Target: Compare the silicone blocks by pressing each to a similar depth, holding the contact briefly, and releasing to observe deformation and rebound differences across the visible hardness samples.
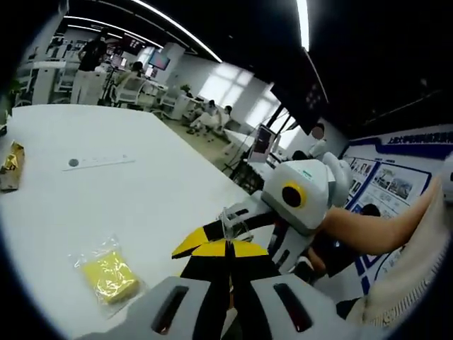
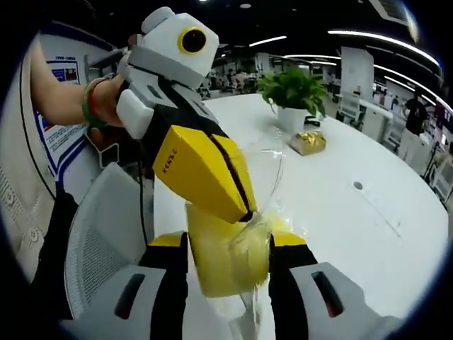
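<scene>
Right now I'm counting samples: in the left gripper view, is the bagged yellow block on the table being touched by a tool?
No, the bagged yellow block lies alone on the white table, apart from both tools.

At centre bottom of the right gripper view, a matt yellow silicone block (image 2: pixel 216 258) sits in glossy, crinkled clear plastic wrap (image 2: pixel 258 234); the smooth white tabletop (image 2: pixel 340 205) looks faintly shiny.

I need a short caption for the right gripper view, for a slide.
Right tongs hold a bagged yellow silicone block while the left tongs pinch its clear wrapping.
</scene>
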A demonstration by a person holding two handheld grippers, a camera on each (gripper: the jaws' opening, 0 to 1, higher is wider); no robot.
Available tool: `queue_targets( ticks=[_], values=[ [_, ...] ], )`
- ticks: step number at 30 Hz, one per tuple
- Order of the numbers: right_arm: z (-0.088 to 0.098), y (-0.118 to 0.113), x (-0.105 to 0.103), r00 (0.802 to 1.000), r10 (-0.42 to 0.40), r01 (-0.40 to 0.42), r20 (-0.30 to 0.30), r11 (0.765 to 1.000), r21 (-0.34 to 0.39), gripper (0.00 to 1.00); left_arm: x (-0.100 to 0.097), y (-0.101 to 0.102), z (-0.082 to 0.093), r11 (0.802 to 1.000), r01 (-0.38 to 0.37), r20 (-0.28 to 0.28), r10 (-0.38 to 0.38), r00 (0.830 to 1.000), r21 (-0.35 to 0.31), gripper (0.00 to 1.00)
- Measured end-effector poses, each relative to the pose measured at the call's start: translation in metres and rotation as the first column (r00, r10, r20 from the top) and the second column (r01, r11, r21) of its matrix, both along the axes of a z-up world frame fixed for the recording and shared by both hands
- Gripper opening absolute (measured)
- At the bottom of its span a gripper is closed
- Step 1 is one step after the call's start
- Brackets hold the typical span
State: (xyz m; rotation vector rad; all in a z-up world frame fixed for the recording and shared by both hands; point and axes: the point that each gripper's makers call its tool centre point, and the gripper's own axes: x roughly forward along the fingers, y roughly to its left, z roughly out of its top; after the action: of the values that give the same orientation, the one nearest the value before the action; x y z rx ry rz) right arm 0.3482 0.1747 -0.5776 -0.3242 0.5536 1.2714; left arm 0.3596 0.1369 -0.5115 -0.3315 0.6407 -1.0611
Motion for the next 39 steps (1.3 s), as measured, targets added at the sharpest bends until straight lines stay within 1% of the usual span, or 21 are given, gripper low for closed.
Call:
queue_targets(
  ticks=[4, 9, 14, 16, 17, 18, 20, 21, 23, 25, 27, 32, 33, 34, 36, 37, 39],
  values=[
    [0.001, 0.000, 0.002, 1.000, 0.007, -0.007, 0.011, 1.000, 0.005, 0.34, -0.001, 0.000, -0.001, 0.999, 0.033, 0.023, -0.033, 0.999, 0.016, 0.00],
    [-0.004, 0.001, 0.003, 1.000, 0.025, -0.025, 0.012, 1.000, -0.018, 0.30, -0.001, 0.000, -0.005, 0.996, 0.068, 0.074, -0.073, 0.995, 0.063, 0.00],
    [-0.009, 0.001, 0.005, 0.999, 0.028, -0.027, 0.018, 0.998, -0.048, 0.26, 0.000, 0.000, -0.010, 0.992, 0.082, 0.081, -0.090, 0.993, 0.091, 0.00],
    [-0.012, 0.001, 0.007, 0.999, 0.028, -0.026, 0.039, 0.998, -0.059, 0.24, 0.001, 0.000, -0.011, 0.992, 0.083, 0.083, -0.091, 0.992, 0.097, 0.00],
    [-0.012, 0.001, 0.008, 0.998, 0.031, -0.027, 0.061, 0.998, -0.062, 0.22, 0.001, 0.001, -0.011, 0.992, 0.083, 0.083, -0.092, 0.992, 0.098, 0.00],
    [-0.012, 0.001, 0.008, 0.997, 0.029, -0.025, 0.065, 0.998, -0.065, 0.21, 0.002, 0.001, -0.012, 0.991, 0.083, 0.084, -0.092, 0.992, 0.100, 0.00],
    [-0.013, 0.001, 0.011, 0.992, 0.045, -0.035, 0.119, 0.996, -0.082, 0.18, 0.003, 0.002, -0.013, 0.991, 0.083, 0.084, -0.092, 0.992, 0.101, 0.00],
    [-0.014, 0.001, 0.011, 0.990, 0.049, -0.038, 0.132, 0.996, -0.083, 0.17, 0.002, 0.001, -0.014, 0.992, 0.080, 0.077, -0.088, 0.993, 0.096, 0.00],
    [-0.017, 0.000, 0.009, 0.994, 0.049, -0.039, 0.097, 0.995, -0.097, 0.15, 0.001, 0.001, -0.016, 0.992, 0.083, 0.074, -0.090, 0.993, 0.099, 0.00],
    [-0.020, 0.000, 0.009, 0.993, 0.052, -0.041, 0.105, 0.993, -0.107, 0.13, -0.001, 0.000, -0.019, 0.990, 0.090, 0.077, -0.099, 0.992, 0.113, 0.00],
    [-0.024, 0.000, 0.008, 0.995, 0.051, -0.041, 0.086, 0.992, -0.118, 0.12, -0.002, 0.000, -0.021, 0.987, 0.095, 0.083, -0.106, 0.991, 0.127, 0.00],
    [-0.027, 0.001, 0.006, 0.996, 0.046, -0.037, 0.074, 0.992, -0.124, 0.12, -0.002, 0.002, -0.024, 0.985, 0.104, 0.088, -0.116, 0.989, 0.138, 0.00],
    [-0.028, 0.001, 0.006, 0.996, 0.043, -0.034, 0.074, 0.992, -0.124, 0.12, -0.003, 0.002, -0.024, 0.984, 0.106, 0.093, -0.120, 0.988, 0.141, 0.00],
    [-0.028, 0.001, 0.004, 0.998, 0.041, -0.034, 0.052, 0.992, -0.120, 0.12, -0.004, 0.002, -0.024, 0.983, 0.109, 0.096, -0.123, 0.988, 0.145, 0.00],
    [-0.029, 0.001, 0.004, 0.997, 0.042, -0.034, 0.063, 0.992, -0.126, 0.12, -0.006, 0.001, -0.025, 0.978, 0.117, 0.121, -0.139, 0.983, 0.171, 0.00],
    [-0.029, 0.000, 0.003, 0.998, 0.044, -0.037, 0.053, 0.991, -0.127, 0.12, -0.006, 0.002, -0.026, 0.973, 0.124, 0.144, -0.154, 0.978, 0.195, 0.00],
    [-0.031, 0.000, 0.002, 0.997, 0.046, -0.038, 0.058, 0.991, -0.131, 0.12, -0.007, 0.001, -0.027, 0.971, 0.125, 0.146, -0.156, 0.977, 0.202, 0.00]
  ],
)
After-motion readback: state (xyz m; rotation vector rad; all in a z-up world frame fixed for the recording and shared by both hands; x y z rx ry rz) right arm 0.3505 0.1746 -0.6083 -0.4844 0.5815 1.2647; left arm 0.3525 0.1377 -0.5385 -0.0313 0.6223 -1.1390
